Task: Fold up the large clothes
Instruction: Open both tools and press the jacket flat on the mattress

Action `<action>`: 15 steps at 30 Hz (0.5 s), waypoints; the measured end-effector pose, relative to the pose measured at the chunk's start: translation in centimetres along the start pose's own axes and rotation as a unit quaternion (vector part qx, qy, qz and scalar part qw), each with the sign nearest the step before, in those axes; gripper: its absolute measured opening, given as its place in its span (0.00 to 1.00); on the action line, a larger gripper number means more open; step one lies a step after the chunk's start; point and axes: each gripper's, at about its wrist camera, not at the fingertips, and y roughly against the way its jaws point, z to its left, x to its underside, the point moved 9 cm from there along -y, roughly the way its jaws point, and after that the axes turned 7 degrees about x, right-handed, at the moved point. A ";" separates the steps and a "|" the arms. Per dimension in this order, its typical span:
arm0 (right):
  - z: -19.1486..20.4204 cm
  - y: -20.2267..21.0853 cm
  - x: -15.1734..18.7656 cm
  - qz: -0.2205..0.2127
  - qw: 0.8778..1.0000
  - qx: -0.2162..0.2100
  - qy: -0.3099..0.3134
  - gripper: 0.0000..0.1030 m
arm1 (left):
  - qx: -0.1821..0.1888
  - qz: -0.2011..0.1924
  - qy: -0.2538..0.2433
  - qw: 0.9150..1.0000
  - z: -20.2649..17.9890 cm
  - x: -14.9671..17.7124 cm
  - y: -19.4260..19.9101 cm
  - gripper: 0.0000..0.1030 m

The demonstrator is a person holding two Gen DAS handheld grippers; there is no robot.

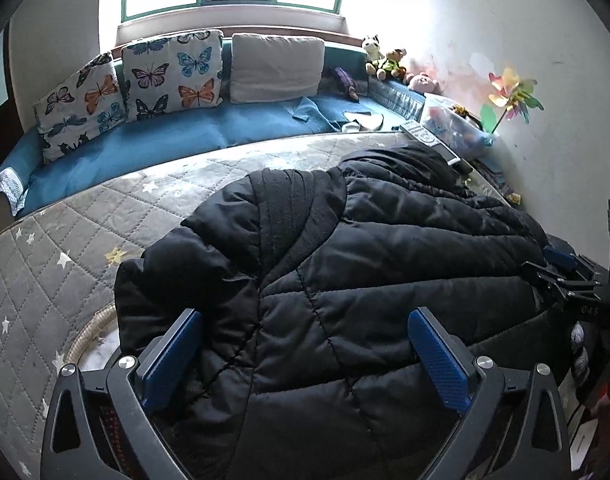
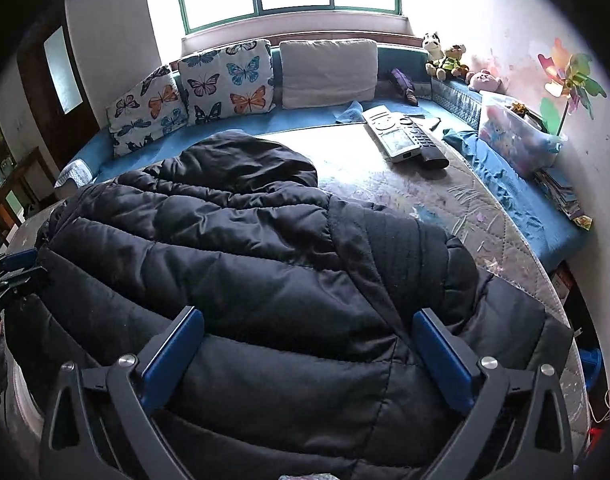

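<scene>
A large black puffer jacket [image 1: 345,264] lies spread on a grey quilted mattress [image 1: 73,240], hood toward the window. It also shows in the right wrist view [image 2: 245,264]. My left gripper [image 1: 305,356] is open, its blue pads either side of the jacket's near left hem, holding nothing. My right gripper [image 2: 309,356] is open over the jacket's near right hem, holding nothing. The right gripper also shows at the right edge of the left wrist view [image 1: 561,276]; the left gripper shows at the left edge of the right wrist view [image 2: 13,268].
Two remote controls [image 2: 401,132] lie on the mattress [image 2: 445,200] beyond the jacket. Butterfly cushions [image 2: 229,80], a white cushion [image 2: 329,68] and a blue cover line the back. Plush toys [image 2: 445,56], a plastic box [image 2: 517,132] and a pinwheel [image 2: 569,84] stand by the right wall.
</scene>
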 end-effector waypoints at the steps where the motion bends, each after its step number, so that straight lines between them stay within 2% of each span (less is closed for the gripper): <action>1: 0.0 0.0 0.0 0.000 1.000 0.000 0.000 1.00 | -0.004 0.001 -0.003 1.000 0.0 0.1 -0.2 1.00; 7: 0.1 -0.1 0.1 0.004 1.000 0.002 -0.006 1.00 | -0.007 0.016 -0.003 1.000 0.1 0.0 -0.8 1.00; 15: 0.3 0.6 0.0 0.000 1.000 0.030 -0.002 1.00 | -0.027 0.005 -0.029 0.999 -0.4 0.4 -0.3 1.00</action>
